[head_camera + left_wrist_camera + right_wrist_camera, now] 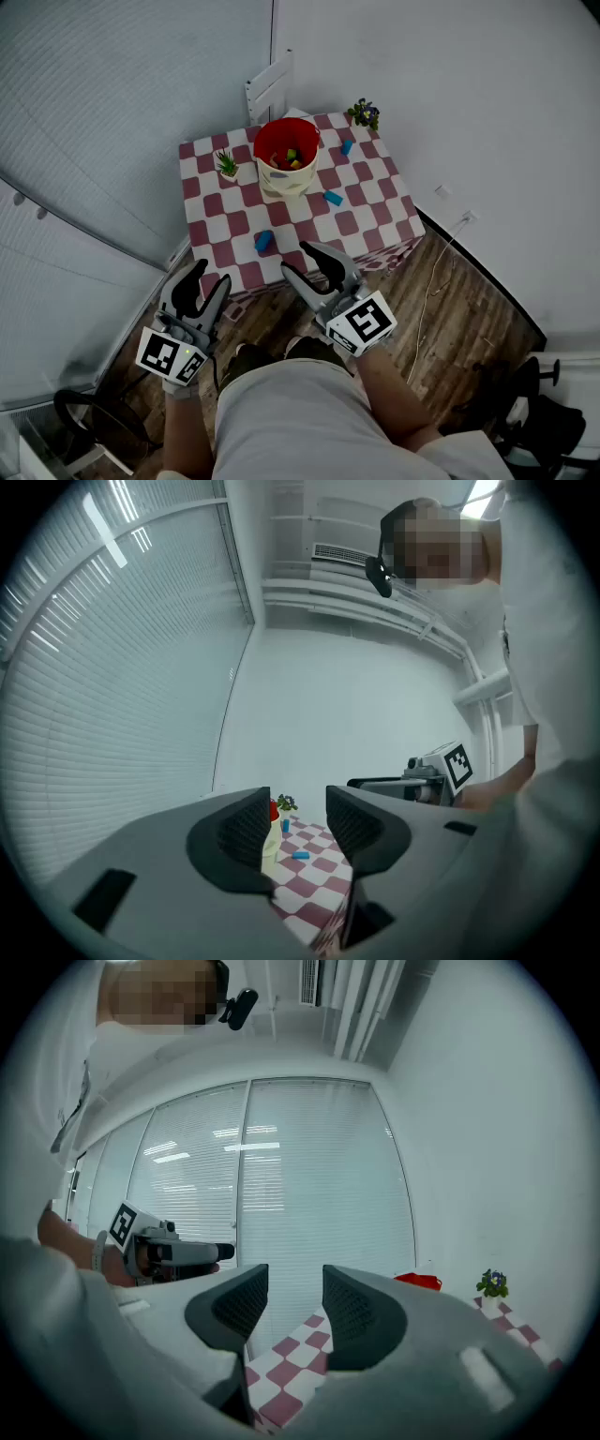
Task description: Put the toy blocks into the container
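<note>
Pre-grasp: left gripper (208,277) and right gripper (304,261) hang short of the table (212,228), jaws apart, empty (container (271,141) holds some blocks (292,157)); next, reach the near blue block (264,241).

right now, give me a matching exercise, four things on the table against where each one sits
Things:
1 bucket
2 green plant
3 flower pot
4 nearest blue block

Places:
a far right corner of the table
b by the near edge
c far side, between the two plants
d just left of the bucket

Pairs: 1-c, 2-d, 3-a, 4-b
</note>
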Demonstrator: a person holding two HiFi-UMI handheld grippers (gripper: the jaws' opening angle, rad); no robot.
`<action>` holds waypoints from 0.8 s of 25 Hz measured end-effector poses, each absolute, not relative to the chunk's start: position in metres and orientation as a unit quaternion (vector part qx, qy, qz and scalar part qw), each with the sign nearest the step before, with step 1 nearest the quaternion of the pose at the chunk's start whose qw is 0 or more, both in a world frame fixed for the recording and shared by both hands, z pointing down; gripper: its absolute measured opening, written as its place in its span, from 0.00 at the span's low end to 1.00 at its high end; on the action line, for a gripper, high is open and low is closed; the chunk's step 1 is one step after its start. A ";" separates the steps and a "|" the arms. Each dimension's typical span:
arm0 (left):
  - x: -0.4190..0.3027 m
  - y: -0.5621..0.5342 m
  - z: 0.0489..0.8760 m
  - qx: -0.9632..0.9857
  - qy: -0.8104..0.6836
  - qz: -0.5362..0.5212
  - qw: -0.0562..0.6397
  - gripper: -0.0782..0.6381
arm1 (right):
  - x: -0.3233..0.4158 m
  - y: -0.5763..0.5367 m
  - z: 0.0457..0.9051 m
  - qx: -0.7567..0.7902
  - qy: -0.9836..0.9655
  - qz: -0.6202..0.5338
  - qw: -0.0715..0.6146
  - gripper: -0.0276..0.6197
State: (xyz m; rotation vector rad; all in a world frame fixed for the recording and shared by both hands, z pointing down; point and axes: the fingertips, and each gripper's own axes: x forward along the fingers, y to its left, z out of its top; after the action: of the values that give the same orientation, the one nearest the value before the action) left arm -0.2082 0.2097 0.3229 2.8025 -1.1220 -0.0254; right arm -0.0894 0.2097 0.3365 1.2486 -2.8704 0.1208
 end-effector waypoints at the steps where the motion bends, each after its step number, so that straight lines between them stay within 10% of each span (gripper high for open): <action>1: -0.204 0.211 0.325 0.926 -0.372 -0.005 0.062 0.34 | -0.085 0.211 0.338 0.399 -0.916 0.040 0.005 0.33; 20: -0.177 0.172 0.379 0.917 -0.380 0.046 0.113 0.34 | -0.041 0.173 0.398 0.441 -0.886 0.138 0.022 0.32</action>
State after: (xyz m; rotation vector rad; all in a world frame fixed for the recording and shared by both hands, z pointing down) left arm -0.1768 0.1717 0.3793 2.6907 -1.1140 0.1344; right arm -0.0407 0.1735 0.3982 1.3672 -2.7458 0.4269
